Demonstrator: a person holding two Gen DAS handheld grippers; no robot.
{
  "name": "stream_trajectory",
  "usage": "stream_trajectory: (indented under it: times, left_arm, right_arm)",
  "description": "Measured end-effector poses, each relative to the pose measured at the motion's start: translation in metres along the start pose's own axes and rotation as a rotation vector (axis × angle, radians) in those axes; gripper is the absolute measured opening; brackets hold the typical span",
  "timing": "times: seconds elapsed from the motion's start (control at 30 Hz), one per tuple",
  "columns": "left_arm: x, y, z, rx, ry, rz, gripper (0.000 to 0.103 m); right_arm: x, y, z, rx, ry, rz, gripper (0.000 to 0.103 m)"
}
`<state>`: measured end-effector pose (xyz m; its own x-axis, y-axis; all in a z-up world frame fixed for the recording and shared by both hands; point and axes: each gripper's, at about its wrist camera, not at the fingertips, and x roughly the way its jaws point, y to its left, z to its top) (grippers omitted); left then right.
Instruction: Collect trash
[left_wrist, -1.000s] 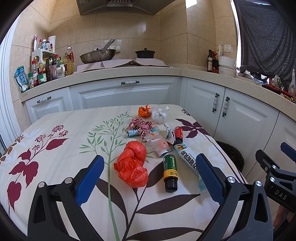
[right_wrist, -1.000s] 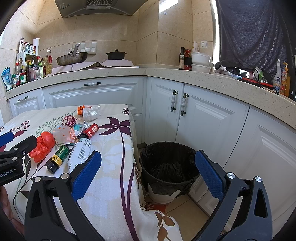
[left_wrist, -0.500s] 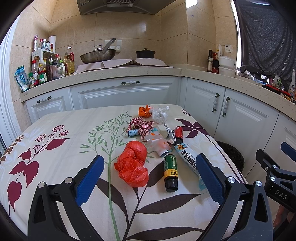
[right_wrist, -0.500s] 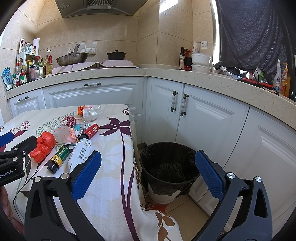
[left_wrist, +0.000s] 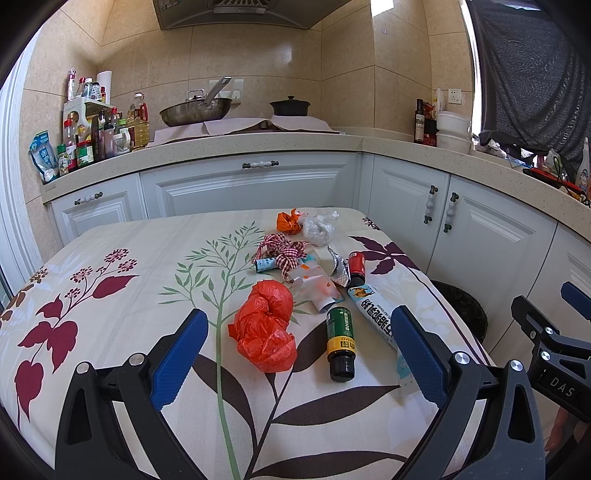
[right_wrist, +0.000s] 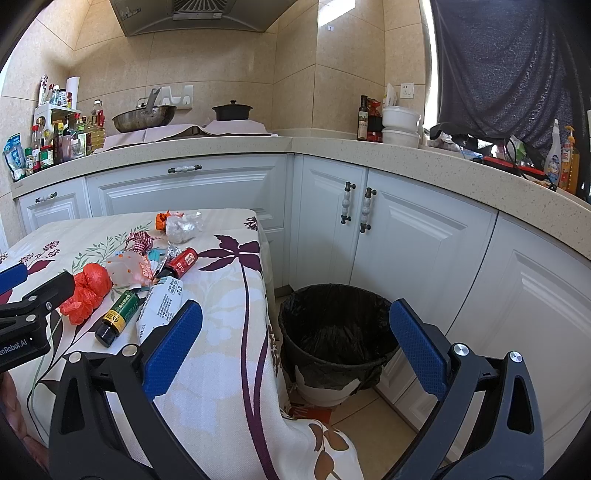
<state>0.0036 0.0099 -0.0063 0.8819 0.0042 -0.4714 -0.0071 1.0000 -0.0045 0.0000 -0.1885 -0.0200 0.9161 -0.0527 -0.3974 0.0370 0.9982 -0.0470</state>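
Starting trash collection | both our left gripper (left_wrist: 295, 354) and right gripper (right_wrist: 295, 343) spread, empty | crumpled orange plastic bag (left_wrist: 267, 326), green bottle (left_wrist: 340, 338), wrappers all on flowered surface (left_wrist: 110, 295) | black-lined bin (right_wrist: 334, 332) looks empty

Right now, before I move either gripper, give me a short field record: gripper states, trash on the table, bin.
left gripper: open, empty, above the table
right gripper: open, empty, over the table edge
trash nearest left gripper: red plastic bag, green bottle, white tube
farther trash: red can, checked ribbon, clear bag
bin: on the floor beside the table, black liner, open
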Motion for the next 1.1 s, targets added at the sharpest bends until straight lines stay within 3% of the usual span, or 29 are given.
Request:
stream_trajectory:
  times: [0.5, 0.83, 0.9, 0.97, 1.1]
  left_arm:
    - [-0.001, 0.005, -0.001, 0.001, -0.002, 0.006, 0.096]
    - [0.004, 0.046, -0.013, -0.052, 0.049, 0.066, 0.096]
    - [0.004, 0.049, -0.014, -0.047, 0.061, 0.072, 0.096]
    - [0.006, 0.053, -0.016, -0.045, 0.070, 0.078, 0.096]
    - [0.009, 0.055, -0.017, -0.047, 0.082, 0.072, 0.094]
  right_arm:
    - [0.001, 0.013, 0.003, -0.013, 0.010, 0.028, 0.099]
    - [0.013, 0.049, 0.006, -0.058, 0.022, 0.133, 0.099]
    - [0.015, 0.056, 0.005, -0.065, 0.029, 0.152, 0.097]
    - [0.019, 0.062, 0.003, -0.072, 0.047, 0.175, 0.083]
    - [0.028, 0.073, -0.002, -0.082, 0.087, 0.209, 0.075]
